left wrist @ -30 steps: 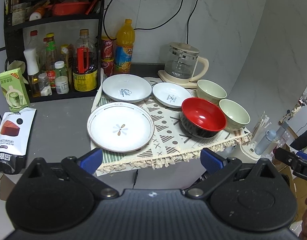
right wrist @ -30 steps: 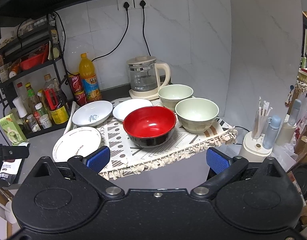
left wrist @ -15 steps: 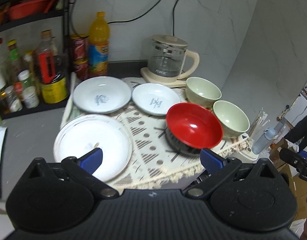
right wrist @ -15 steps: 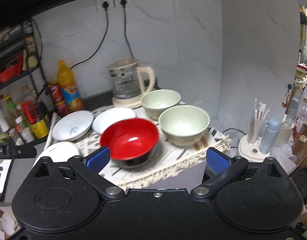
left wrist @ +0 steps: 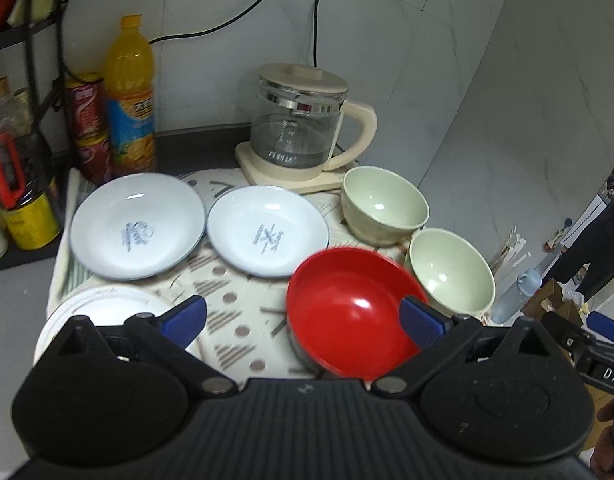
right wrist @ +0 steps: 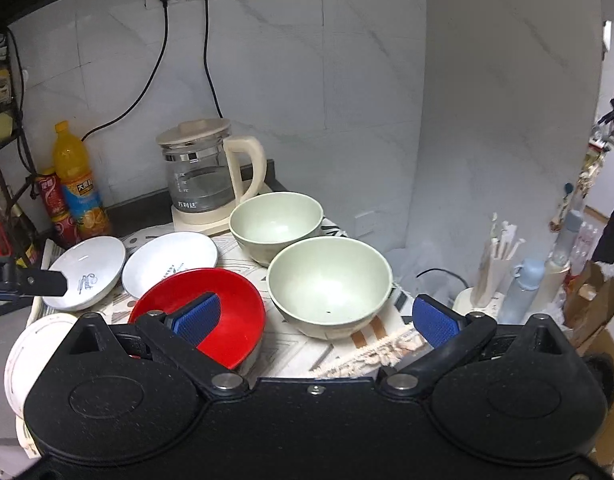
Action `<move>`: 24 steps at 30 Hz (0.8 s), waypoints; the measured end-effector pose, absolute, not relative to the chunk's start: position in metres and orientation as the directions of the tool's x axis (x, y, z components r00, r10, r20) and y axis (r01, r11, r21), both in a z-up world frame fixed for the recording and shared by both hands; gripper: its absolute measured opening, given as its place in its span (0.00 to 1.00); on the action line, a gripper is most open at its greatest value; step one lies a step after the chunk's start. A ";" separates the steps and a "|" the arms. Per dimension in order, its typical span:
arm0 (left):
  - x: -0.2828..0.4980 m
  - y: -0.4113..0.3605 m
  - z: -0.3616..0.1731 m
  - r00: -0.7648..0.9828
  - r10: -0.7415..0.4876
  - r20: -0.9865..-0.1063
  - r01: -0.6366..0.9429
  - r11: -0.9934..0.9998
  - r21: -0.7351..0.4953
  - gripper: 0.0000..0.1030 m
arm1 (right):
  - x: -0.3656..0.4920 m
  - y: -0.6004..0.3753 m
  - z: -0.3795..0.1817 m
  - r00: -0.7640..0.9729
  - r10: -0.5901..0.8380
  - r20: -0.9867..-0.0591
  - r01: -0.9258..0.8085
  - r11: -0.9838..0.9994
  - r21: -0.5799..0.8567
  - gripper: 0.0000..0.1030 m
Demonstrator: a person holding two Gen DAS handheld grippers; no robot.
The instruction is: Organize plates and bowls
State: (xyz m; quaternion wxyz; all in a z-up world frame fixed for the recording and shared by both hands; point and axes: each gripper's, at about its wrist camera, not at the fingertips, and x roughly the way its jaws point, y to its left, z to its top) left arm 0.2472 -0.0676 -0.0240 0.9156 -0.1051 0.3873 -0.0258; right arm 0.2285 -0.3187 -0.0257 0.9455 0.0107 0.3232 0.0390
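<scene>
Three bowls: glossy red bowl (left wrist: 353, 312) near centre; two pale green bowls to its right, one near (right wrist: 329, 286), one far (right wrist: 277, 222), all on the patterned fringed cloth (left wrist: 243, 320).
Plates: two small white plates with blue marks, left (left wrist: 137, 226) and right (left wrist: 267, 236), side by side at far left; large white plate (right wrist: 39, 344) at near left.
Left gripper (left wrist: 303, 316): spread wide, holding nothing, above the cloth; right pad over the red bowl's rim.
Right gripper (right wrist: 315, 320): spread wide, holding nothing; left pad over the red bowl, near green bowl between the pads.
Background: glass kettle with cream handle (right wrist: 205, 184) behind the bowls on the worktop (left wrist: 195, 148); orange juice bottle (left wrist: 131, 100) at far left.
</scene>
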 end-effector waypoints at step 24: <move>0.406 -0.122 -0.071 0.567 -0.267 -0.780 0.146 0.964 -0.223 0.87 | 0.342 -0.353 -0.087 0.658 0.011 -0.753 0.137 0.981 0.134 0.98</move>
